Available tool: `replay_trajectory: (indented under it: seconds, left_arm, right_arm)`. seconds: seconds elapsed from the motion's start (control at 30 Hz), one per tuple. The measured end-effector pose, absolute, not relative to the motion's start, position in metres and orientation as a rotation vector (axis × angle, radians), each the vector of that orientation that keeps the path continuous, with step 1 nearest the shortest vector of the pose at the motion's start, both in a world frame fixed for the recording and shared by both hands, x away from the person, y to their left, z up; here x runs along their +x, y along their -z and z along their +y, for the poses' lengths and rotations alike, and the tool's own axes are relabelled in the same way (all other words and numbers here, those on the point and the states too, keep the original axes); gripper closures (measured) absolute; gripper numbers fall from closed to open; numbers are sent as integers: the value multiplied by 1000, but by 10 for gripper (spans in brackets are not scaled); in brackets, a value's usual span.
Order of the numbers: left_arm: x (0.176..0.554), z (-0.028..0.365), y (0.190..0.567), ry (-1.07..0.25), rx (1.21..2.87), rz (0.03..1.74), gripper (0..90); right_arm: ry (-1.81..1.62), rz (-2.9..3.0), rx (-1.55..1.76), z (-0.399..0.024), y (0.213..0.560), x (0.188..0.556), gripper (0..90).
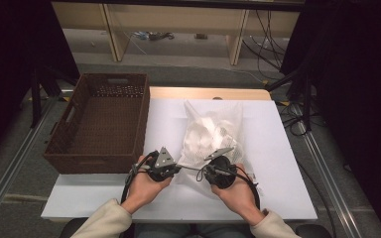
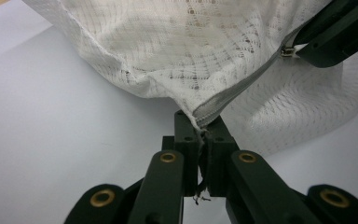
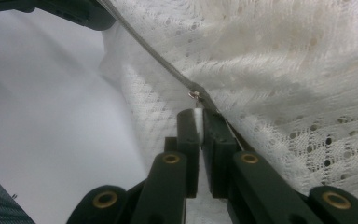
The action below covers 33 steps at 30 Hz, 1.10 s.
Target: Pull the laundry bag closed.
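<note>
Mesh bag [image 1: 211, 136] lies on desk [image 1: 278, 198] beside basket [image 1: 99, 124]; left claw [image 2: 200, 140] clamped on zip end [image 2: 209, 112], right claw [image 3: 199, 122] clamped on pull tab [image 3: 197, 116]; unzipping apparently in hand, next needs a steady pull along the zip

A board [image 1: 278, 148] lies on the table [image 1: 178, 92], whose far edge shows behind it. A basket [image 1: 59, 148] sits at the board's left, overhanging its left edge. A mesh bag [image 1: 211, 131] lies on the board right of the basket, near the middle. At the bag's near edge, the left gripper [image 1: 178, 168] is on the left and the right gripper [image 1: 203, 172] just beside it on the right, both at the zipper [image 2: 242, 88]. Behind the table stands a shelf [image 1: 178, 29] on the floor.
</note>
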State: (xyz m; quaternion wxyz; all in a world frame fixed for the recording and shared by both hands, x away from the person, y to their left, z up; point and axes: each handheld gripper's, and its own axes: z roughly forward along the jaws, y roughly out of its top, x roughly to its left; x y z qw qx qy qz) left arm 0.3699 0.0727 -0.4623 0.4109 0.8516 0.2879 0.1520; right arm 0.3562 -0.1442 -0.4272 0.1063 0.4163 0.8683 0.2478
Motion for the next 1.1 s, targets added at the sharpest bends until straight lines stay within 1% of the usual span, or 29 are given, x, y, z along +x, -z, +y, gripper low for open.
replay_trajectory:
  seconds: [0.07, 0.17, 0.27, 0.33, 0.37, 0.5, 0.53, 0.63, 0.77, 0.8, 0.87, 0.9, 0.93, 1.1]
  left_arm:
    - [371, 74, 462, -400, 2141, 729, 854]
    - [370, 73, 462, -387, 2141, 727, 854]
    - [372, 74, 462, -419, 2149, 709, 854]
    - [371, 73, 462, -396, 2148, 707, 854]
    - [372, 74, 462, -419, 2150, 707, 854]
    - [371, 74, 462, -407, 2148, 710, 854]
    - [370, 73, 463, -388, 2135, 733, 854]
    - [371, 74, 462, -416, 2146, 733, 854]
    - [372, 75, 462, -404, 2148, 732, 854]
    - [373, 78, 460, -436, 2220, 689, 854]
    - [373, 78, 460, -435, 2212, 695, 854]
    - [374, 80, 458, -440, 2250, 670, 854]
    - [370, 70, 465, -397, 2077, 774, 854]
    - [370, 71, 465, -400, 2076, 776, 854]
  right_arm:
    - [-723, 2546, 1228, -145, 428, 356, 870]
    - [-728, 2543, 1217, -148, 428, 357, 870]
    - [-726, 2542, 1258, -148, 428, 355, 870]
    - [-728, 2551, 1222, -149, 428, 356, 870]
    - [-728, 2551, 1219, -150, 428, 356, 870]
    - [-730, 2545, 1232, -150, 427, 356, 870]
    - [-724, 2541, 1233, -151, 428, 356, 870]
    - [-723, 2535, 1264, -151, 427, 354, 870]
    - [-721, 2537, 1237, -152, 427, 356, 870]
    - [-720, 2538, 1238, -153, 427, 356, 870]
    - [-720, 2537, 1238, -153, 426, 355, 870]
    - [-718, 2540, 1259, -153, 426, 354, 870]
    - [-720, 2544, 1236, -154, 427, 355, 870]
    - [-713, 2530, 1250, -156, 427, 354, 870]
